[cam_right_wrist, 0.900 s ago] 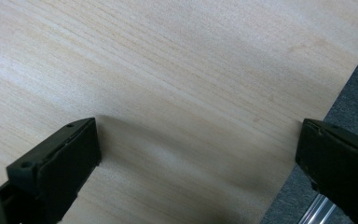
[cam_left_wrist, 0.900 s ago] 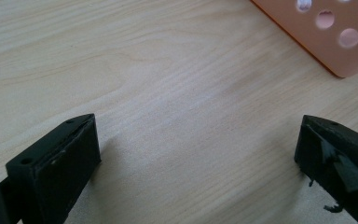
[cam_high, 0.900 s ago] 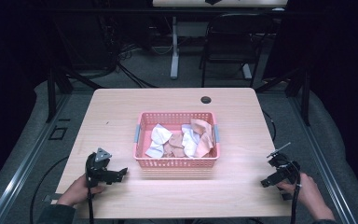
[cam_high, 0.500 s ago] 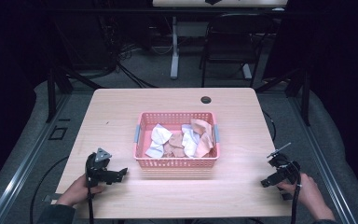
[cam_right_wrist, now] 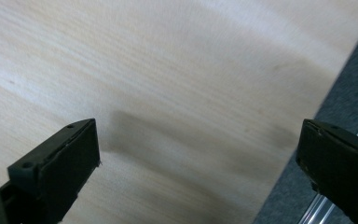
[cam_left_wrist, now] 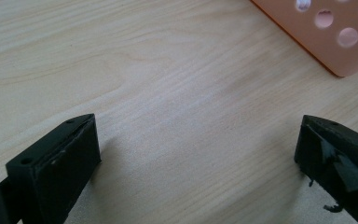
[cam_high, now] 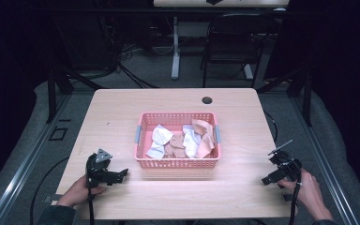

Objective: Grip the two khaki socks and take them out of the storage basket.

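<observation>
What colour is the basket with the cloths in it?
The basket is pink, a salmon sort of pink. It shows best in the high view.

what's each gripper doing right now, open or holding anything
left gripper: open, holding nothing, over the table.
right gripper: open, holding nothing, near the table's right edge.

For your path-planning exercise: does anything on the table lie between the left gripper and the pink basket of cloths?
Nothing visible does. Bare table separates the open left gripper from the pink basket.
</observation>
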Tool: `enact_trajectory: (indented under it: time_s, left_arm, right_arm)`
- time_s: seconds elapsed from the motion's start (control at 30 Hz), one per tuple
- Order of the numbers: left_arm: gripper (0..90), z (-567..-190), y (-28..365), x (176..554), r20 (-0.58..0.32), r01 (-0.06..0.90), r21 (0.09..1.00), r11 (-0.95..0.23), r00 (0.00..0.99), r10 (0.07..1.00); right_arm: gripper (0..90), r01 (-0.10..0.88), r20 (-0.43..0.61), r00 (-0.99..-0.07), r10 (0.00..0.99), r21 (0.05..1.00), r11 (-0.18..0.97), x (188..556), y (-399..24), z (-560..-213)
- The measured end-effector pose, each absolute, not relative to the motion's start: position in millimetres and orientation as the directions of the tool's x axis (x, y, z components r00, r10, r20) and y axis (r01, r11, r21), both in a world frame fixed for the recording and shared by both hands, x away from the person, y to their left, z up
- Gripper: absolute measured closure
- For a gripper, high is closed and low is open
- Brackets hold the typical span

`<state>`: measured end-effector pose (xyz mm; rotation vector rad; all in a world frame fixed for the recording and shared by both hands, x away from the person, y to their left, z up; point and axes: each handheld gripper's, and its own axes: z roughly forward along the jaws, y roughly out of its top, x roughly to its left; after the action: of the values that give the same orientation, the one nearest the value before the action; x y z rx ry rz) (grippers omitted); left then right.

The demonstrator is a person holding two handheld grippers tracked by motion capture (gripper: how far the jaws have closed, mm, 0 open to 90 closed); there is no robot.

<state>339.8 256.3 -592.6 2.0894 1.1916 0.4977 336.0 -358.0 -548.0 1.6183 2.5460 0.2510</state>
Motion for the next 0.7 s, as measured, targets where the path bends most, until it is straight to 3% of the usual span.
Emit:
enact_trajectory:
  time_s: [0.13,0.2,0.33,0.7]
  left_arm:
    - [0.0,-593,256,340,-0.002,0.604,0.712,-0.357,0.51,0.86]
    - [0.0,-593,256,340,-0.002,0.604,0.712,-0.357,0.511,0.86]
    - [0.0,-593,256,340,0.0,0.604,0.711,-0.359,0.511,0.859]
    - [0.1,-592,256,339,-0.004,0.608,0.709,-0.358,0.51,0.86]
  right_arm:
    - [0.0,0.882,0.003,-0.397,0.918,0.279,0.38,333,-356,-546]
    - [0.0,0.879,-0.009,-0.424,0.906,0.238,0.414,335,-357,-541]
    - [0.0,0.881,0.021,-0.419,0.908,0.251,0.401,335,-355,-539]
    - [0.0,0.854,0.059,-0.429,0.901,0.352,0.383,337,-338,-515]
